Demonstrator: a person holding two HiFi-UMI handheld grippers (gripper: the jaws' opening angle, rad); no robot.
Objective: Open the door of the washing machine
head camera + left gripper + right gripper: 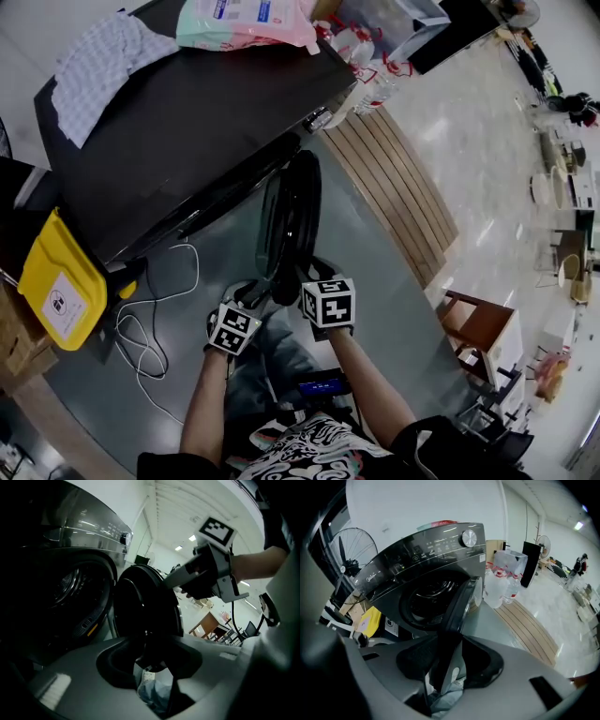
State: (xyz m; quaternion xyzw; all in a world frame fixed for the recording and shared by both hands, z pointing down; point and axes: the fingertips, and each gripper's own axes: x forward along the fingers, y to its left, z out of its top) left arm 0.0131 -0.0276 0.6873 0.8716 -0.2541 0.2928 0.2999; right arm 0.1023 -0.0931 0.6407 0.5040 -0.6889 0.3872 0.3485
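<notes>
Black door point(291, 220) stands open on the washer point(187, 103).
Your right tongs point(446, 667) pinch the door's edge; your left tongs point(153, 660) hang loose, jaws apart, by its rim.

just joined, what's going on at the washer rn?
A person is working the washing machine with two handheld grippers. The door is swung well open, leaving the drum exposed. The right claw is clamped on the door's edge. The left claw sits at the door's rim too, but whether it grips is unclear.
</notes>
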